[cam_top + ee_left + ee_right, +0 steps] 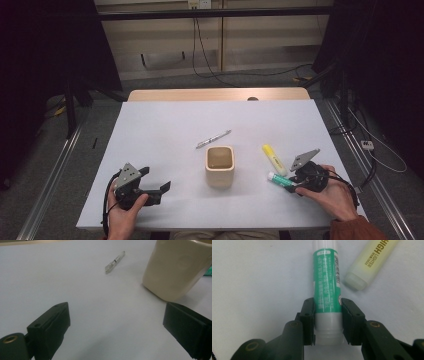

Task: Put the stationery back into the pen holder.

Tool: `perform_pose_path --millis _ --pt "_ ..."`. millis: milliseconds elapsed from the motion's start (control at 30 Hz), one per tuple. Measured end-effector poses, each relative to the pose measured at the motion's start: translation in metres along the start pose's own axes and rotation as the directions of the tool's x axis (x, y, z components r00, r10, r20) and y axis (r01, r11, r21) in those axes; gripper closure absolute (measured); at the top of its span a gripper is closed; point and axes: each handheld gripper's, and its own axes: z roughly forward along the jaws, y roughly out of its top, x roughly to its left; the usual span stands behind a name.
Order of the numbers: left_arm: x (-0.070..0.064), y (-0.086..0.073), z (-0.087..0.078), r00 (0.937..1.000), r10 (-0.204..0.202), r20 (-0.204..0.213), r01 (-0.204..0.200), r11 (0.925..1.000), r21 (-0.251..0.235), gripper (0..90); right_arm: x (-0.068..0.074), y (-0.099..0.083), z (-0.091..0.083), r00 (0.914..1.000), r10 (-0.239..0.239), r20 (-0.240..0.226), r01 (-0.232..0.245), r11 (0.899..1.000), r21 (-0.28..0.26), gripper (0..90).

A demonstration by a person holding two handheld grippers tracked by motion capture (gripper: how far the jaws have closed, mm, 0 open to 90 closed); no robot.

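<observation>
A green-and-white glue stick (327,297) is clamped near its white end by the right gripper (327,320) on the tabletop (165,135), its long axis pointed away toward the cup (220,165), beside a yellow highlighter (369,262). The left gripper (115,325) is held wide apart.

I see a green-and-white glue stick (327,292) lying flat on the white table, its green label printed with small text and its white ends bare. It lies just beside a yellow highlighter (372,260), to the right of the beige cup (220,165), clamped at its lower white end.
</observation>
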Motion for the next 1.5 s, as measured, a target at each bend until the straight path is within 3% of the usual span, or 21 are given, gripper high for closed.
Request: perform_pose_path --millis 300,700,1267,1500 --pt "0.0 0.0 0.0 1.0 0.0 0.0 0.0 1.0 0.003 7.3 0.002 0.0 0.0 0.9998 -0.012 0.012 0.012 1.0 -0.006 65.8" --pt "0.0 0.0 -0.001 1.0 0.002 -0.004 -0.002 1.0 0.003 7.3 0.004 -0.002 -0.006 0.9996 0.02 -0.02 -0.02 0.999 -0.028 65.8" --pt "-0.001 0.001 -0.001 1.0 0.003 0.006 -0.003 1.0 -0.003 7.3 0.008 0.001 -0.015 0.9988 0.015 -0.047 -0.019 0.997 -0.077 65.9" --pt "-0.009 0.004 0.002 0.9935 0.103 0.048 -0.104 0.9946 0.003 6.9 0.015 0.008 -0.011 0.9963 -0.009 -0.085 0.0 0.995 -0.097 65.9"
